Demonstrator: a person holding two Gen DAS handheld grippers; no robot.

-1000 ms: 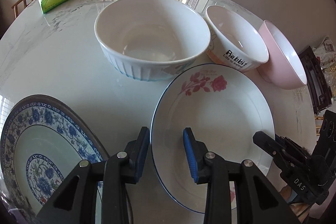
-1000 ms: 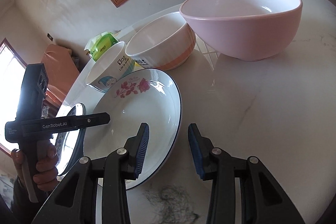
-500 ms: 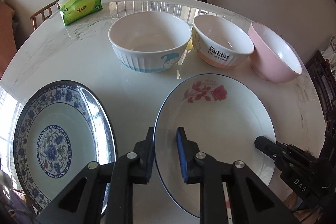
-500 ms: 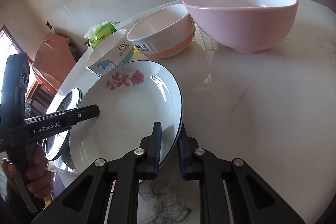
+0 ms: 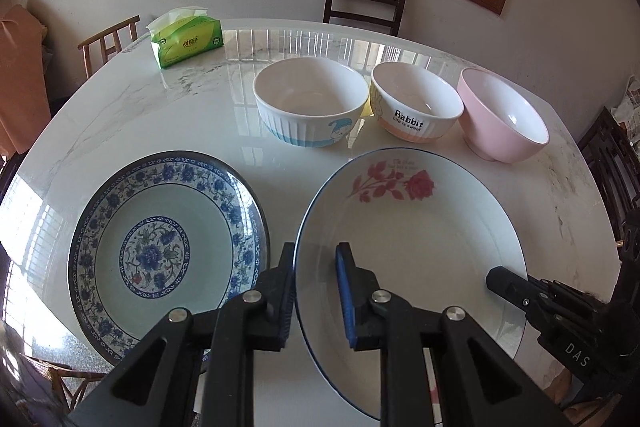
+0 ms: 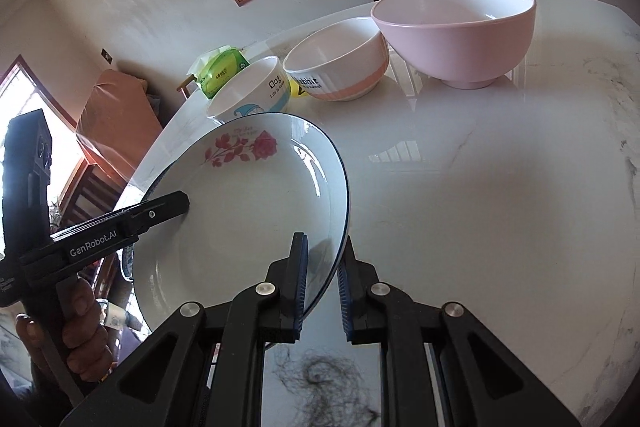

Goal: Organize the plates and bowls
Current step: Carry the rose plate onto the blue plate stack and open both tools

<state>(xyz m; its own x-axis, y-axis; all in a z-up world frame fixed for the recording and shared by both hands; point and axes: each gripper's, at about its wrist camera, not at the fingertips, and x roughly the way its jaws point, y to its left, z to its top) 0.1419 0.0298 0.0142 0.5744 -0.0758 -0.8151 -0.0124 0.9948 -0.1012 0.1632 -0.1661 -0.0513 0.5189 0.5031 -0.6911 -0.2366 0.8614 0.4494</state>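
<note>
A white rose plate (image 5: 412,239) with a thin blue rim is held up off the table by both grippers. My left gripper (image 5: 316,291) is shut on its left rim. My right gripper (image 6: 322,275) is shut on its right rim (image 6: 340,211); that gripper also shows in the left wrist view (image 5: 532,299). A blue floral plate (image 5: 160,243) lies on the table to the left. Behind stand a white ribbed bowl (image 5: 312,101), a "Rabbit" bowl (image 5: 416,107) and a pink bowl (image 5: 502,121).
A green tissue pack (image 5: 186,41) sits at the far left of the round marble table (image 5: 200,115). Dark chairs stand around the table edge. A clump of dark hair (image 6: 328,387) lies on the table under my right gripper.
Both grippers went from open to shut on the rose plate's opposite rims. The plate has lifted off the table and both cameras have risen and pulled back.
</note>
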